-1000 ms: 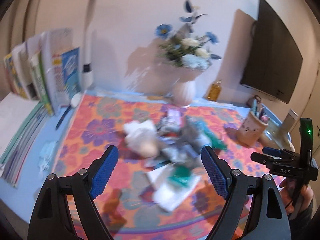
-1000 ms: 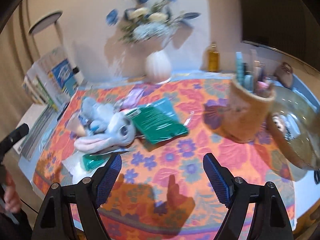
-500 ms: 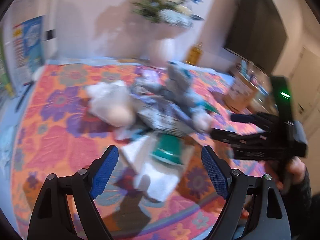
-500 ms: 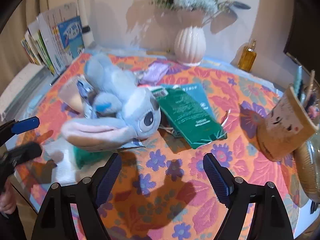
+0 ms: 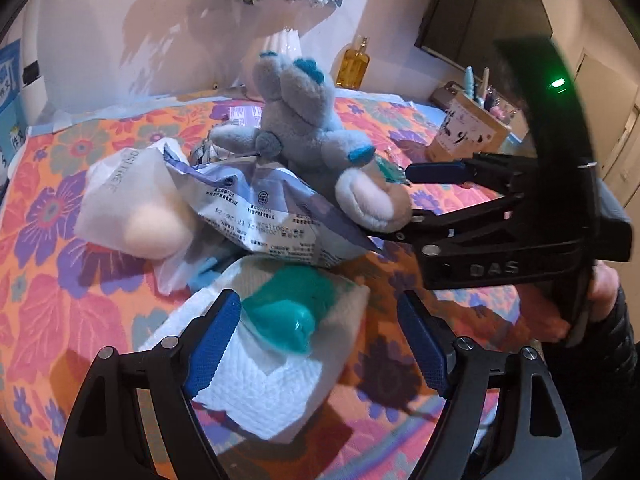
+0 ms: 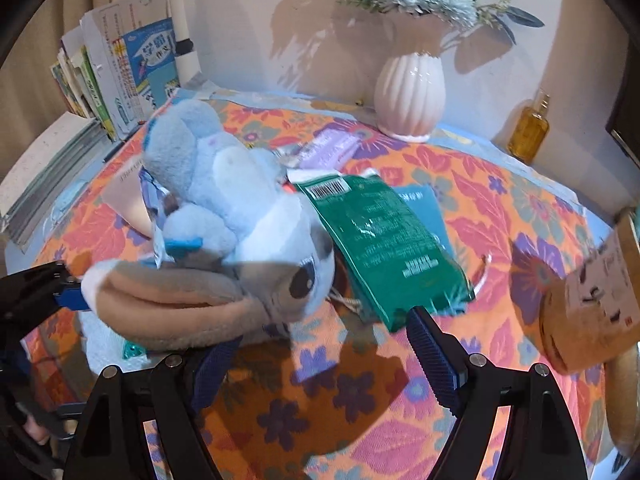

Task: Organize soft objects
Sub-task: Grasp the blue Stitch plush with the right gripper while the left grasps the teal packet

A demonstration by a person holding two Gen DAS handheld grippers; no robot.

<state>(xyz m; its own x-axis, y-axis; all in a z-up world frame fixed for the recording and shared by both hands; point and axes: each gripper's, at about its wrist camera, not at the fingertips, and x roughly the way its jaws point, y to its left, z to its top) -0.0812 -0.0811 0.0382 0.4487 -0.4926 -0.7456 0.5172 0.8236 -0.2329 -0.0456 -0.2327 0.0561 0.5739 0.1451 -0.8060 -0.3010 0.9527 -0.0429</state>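
Note:
A grey-blue plush toy (image 5: 304, 132) lies on a pile on the floral cloth; it fills the left of the right wrist view (image 6: 224, 232). Below it lie a crinkled printed bag (image 5: 272, 216), a white pouch with a pale ball (image 5: 132, 208) and a white tissue pack with a teal item (image 5: 280, 336). My left gripper (image 5: 320, 344) is open, its fingers on either side of the tissue pack. My right gripper (image 6: 320, 352) is open, just in front of the plush's long ear (image 6: 168, 304); in the left wrist view it (image 5: 440, 192) reaches in from the right beside the ear.
A green packet (image 6: 384, 240) and a teal packet (image 6: 424, 208) lie right of the plush. A white vase (image 6: 408, 96), an amber bottle (image 6: 528, 132) and upright books (image 6: 120, 64) stand at the back. A tan pen holder (image 6: 592, 300) stands at the right.
Both grippers have moved in close to the pile. The left one came down around the tissue pack; the right one came up to the plush's ear. Both stayed open.

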